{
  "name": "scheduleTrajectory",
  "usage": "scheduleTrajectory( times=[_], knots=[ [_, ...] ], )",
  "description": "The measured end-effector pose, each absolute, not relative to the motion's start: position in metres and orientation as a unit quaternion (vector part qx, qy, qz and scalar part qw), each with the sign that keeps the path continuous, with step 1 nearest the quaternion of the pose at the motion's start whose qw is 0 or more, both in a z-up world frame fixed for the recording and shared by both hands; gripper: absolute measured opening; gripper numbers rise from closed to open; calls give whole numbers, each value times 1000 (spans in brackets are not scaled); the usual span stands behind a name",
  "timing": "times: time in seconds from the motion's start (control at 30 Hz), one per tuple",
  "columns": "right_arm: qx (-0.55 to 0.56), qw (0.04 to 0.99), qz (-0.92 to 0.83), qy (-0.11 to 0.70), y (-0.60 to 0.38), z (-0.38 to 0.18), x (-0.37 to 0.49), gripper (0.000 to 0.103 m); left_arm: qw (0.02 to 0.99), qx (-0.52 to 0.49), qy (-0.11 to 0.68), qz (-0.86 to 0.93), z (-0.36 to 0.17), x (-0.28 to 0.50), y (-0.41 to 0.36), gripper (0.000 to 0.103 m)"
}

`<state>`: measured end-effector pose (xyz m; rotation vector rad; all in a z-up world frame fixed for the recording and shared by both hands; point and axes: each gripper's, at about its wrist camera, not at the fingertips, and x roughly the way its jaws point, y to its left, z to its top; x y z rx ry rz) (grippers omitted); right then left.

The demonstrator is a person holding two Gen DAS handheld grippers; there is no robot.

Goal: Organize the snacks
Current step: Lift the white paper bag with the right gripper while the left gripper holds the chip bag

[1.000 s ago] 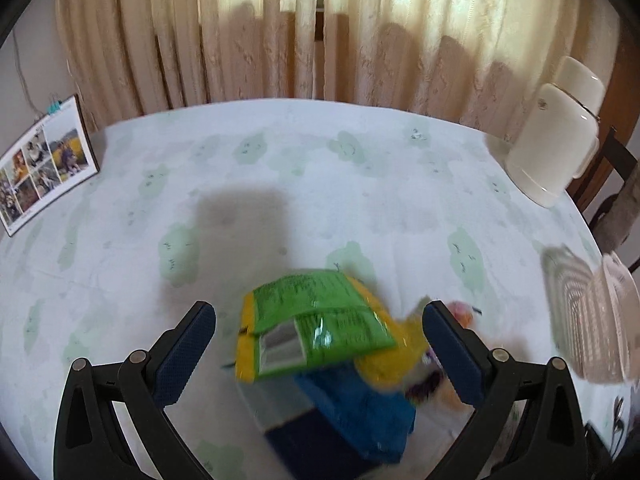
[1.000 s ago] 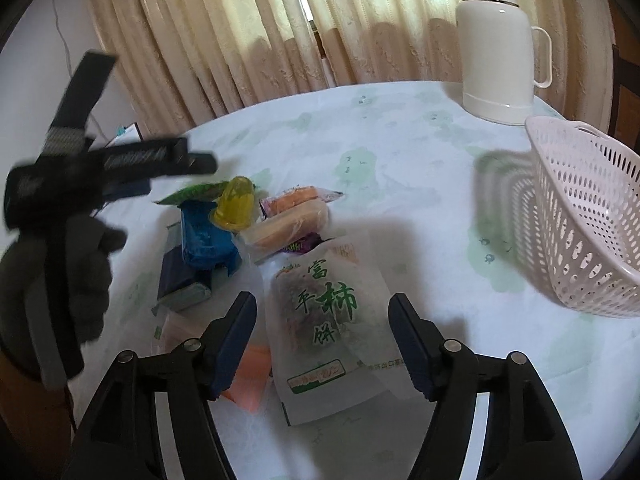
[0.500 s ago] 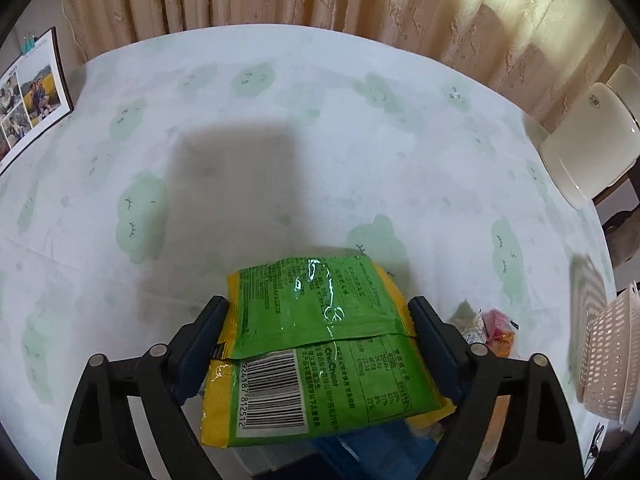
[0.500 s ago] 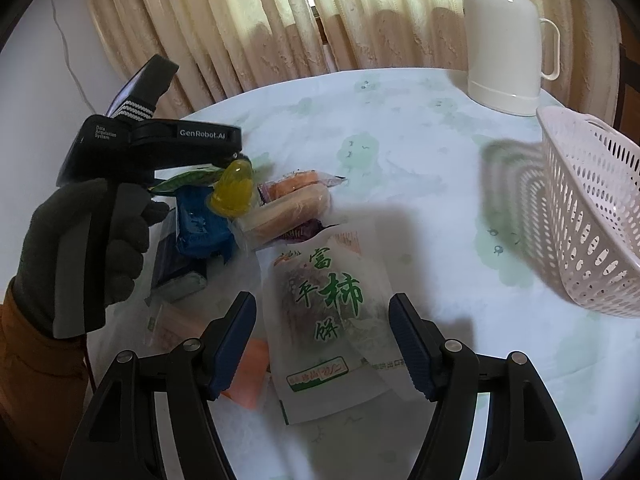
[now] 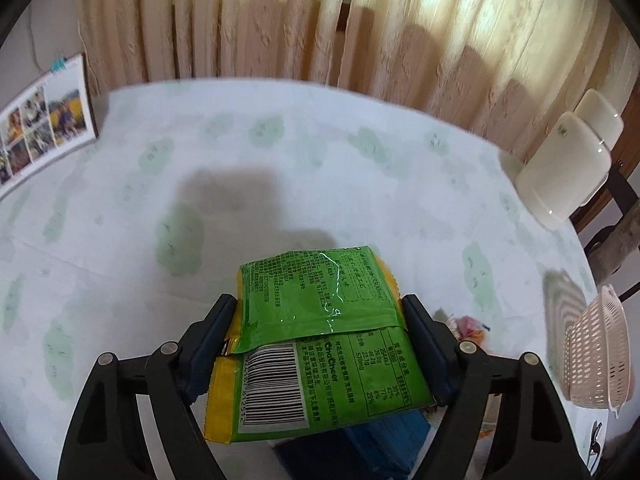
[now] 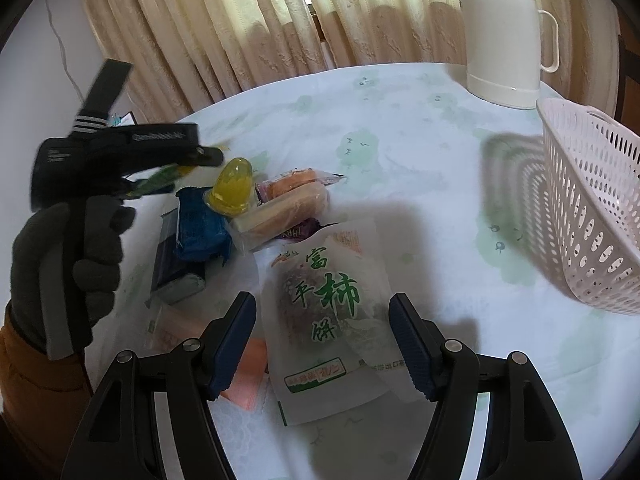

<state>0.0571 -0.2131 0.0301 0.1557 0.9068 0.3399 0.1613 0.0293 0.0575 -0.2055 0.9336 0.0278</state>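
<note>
My left gripper [image 5: 320, 304] has its jaws closing on a green and yellow snack packet [image 5: 320, 344]; both pads press its side edges and it hangs above the pile. A blue packet [image 5: 384, 440] shows beneath it. In the right wrist view a gloved hand [image 6: 68, 256] holds that gripper at the left, above the pile. My right gripper [image 6: 324, 320] stands open over a white bag with green characters [image 6: 320, 292], which lies flat on the table between its fingers, untouched. Behind the bag lie a yellow jelly cup [image 6: 234, 188], a blue packet [image 6: 200, 232] and an orange wrapped snack [image 6: 288, 208].
A white perforated basket [image 6: 580, 216] stands at the right, also seen as the basket [image 5: 596, 352] in the left wrist view. A white thermos jug [image 6: 504, 40] stands at the back by the curtains. A photo calendar [image 5: 44, 124] leans at the far left table edge.
The left gripper came down over the green packet, closed on it and raised it off the pile. The right gripper stayed where it was.
</note>
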Motion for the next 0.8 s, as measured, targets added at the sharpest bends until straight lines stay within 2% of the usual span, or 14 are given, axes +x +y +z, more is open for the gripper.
scheduleTrajectory(
  times=[0.3,0.5,0.6,0.67,0.8],
  knots=[
    [71,882,165,437,-212,30,57,70,910,-84,407,-2,87,138,18,79],
    [35,875,166,453,-198,25,64,83,915,-70,397,-12,91,132,7,79],
    [-3,876,150,459,-185,23,66,84,914,-72,398,-17,92,130,5,80],
    [-32,878,132,459,-177,22,64,79,915,-70,397,-18,92,128,3,80],
    [-13,886,124,447,-186,26,58,56,916,-67,395,-20,93,127,2,80]
  ],
)
